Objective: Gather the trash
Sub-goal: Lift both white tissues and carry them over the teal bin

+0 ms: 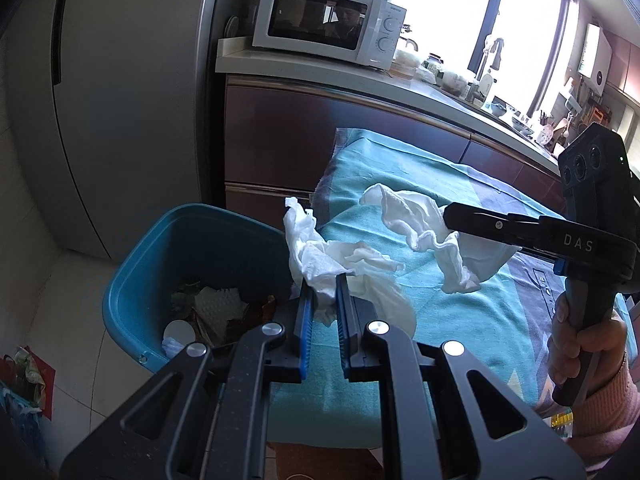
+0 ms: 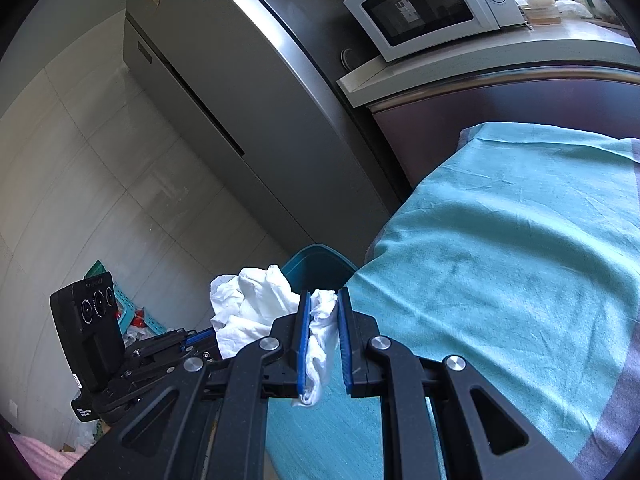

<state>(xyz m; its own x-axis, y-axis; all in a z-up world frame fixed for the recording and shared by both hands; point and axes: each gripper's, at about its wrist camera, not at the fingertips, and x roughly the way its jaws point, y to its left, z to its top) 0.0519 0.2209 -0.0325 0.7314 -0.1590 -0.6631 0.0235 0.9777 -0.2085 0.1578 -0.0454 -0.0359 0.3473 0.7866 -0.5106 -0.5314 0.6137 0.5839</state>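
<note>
On our left, the blue bin sits on the floor, rubbish already inside. Just beside its rim, our left gripper pinches a crumpled white tissue at the edge of the teal cloth. Further right, our right gripper clamps a second tissue above the cloth.

Home kitchen: microwave, fridge, sink-side counter.
</note>
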